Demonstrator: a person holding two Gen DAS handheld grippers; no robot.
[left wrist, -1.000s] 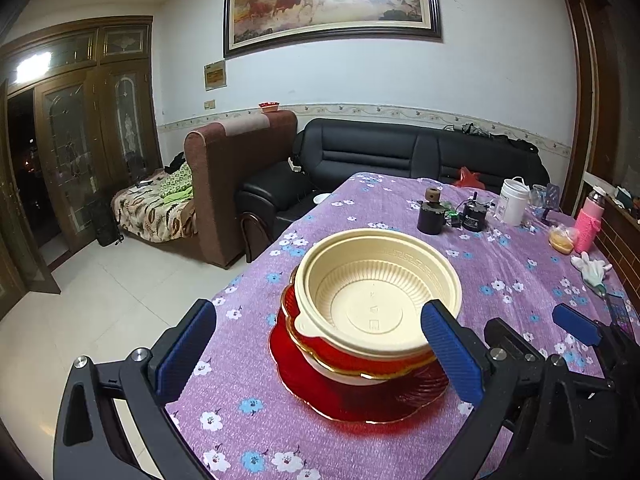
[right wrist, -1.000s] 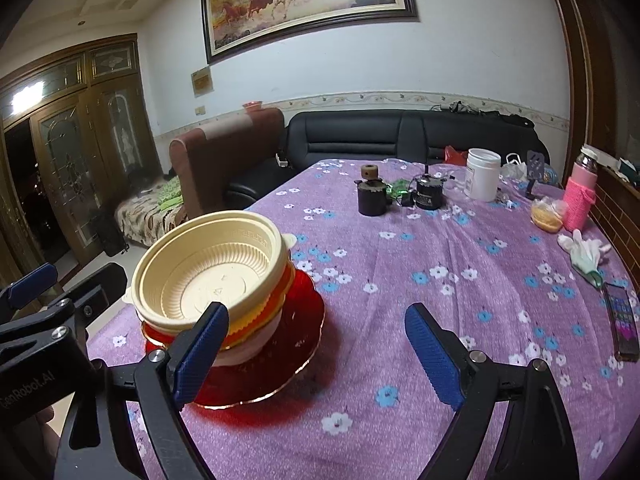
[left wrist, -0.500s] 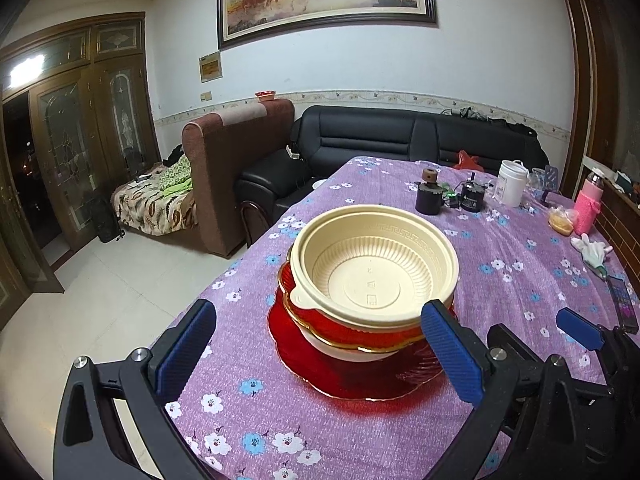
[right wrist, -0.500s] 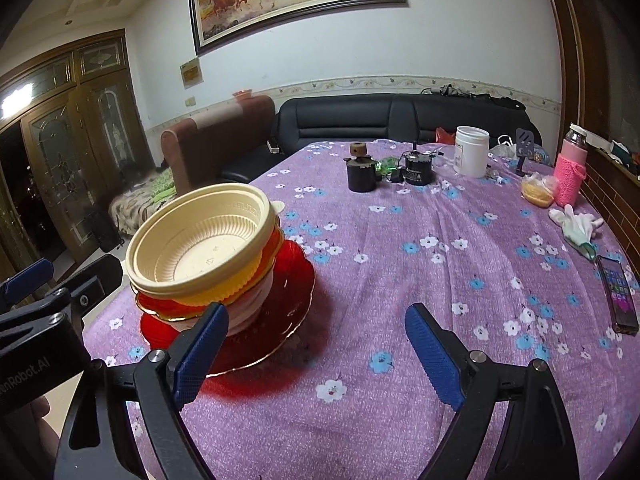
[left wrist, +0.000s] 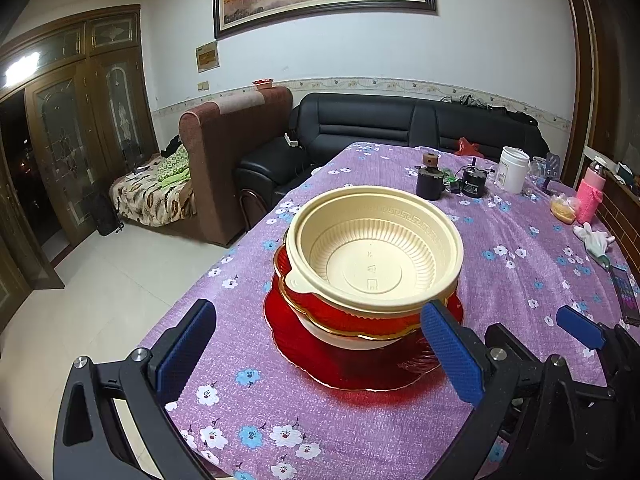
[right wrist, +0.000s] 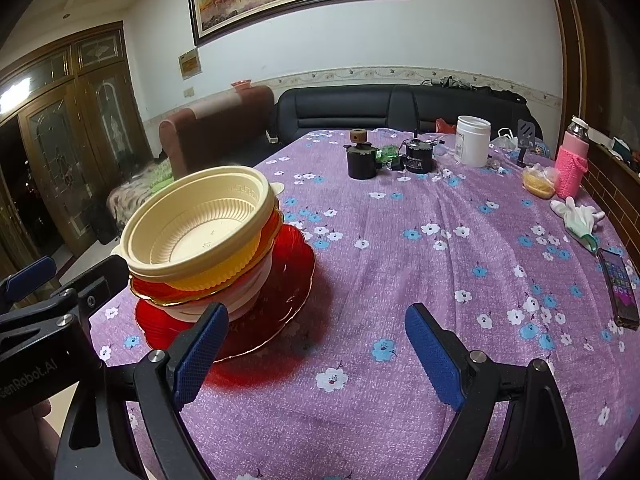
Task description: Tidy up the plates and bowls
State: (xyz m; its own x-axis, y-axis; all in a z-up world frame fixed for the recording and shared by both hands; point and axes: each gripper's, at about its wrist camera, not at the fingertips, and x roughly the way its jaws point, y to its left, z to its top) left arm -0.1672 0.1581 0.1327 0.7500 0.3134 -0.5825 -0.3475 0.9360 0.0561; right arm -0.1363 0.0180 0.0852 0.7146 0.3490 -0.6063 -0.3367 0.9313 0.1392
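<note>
A cream ribbed plastic bowl (left wrist: pixel 374 254) sits on top of a stack near the left edge of the purple flowered tabletop (right wrist: pixel 440 264). Under it are a shallow red dish with a gold rim (left wrist: pixel 340 314), a white bowl (left wrist: pixel 352 340), and at the bottom a wide translucent red glass plate (left wrist: pixel 352 372).

The left claw (left wrist: pixel 320 354) hangs just in front of the stack with its blue pads spread wide, one on each side of the plate, holding nothing. The right claw (right wrist: pixel 316 354) is just as wide open and empty, aimed at bare cloth to the right of the stack, with its left pad (right wrist: pixel 200 350) in front of the plate's rim.

The stack looks unsteady: seen from the right wrist, the cream bowl sits off-centre and leans toward the table edge. If either claw nudges a lower piece, the upper bowls could probably slide off toward the floor. The glass plate is likely slick and brittle, so a pinch on its thin rim may slip or chip it. The cloth could drag and wrinkle under a pushed plate. The two claws are close together and could knock each other. A phone (right wrist: pixel 618 284) and a white glove (right wrist: pixel 576 216) lie well apart, out of harm's way.
</note>
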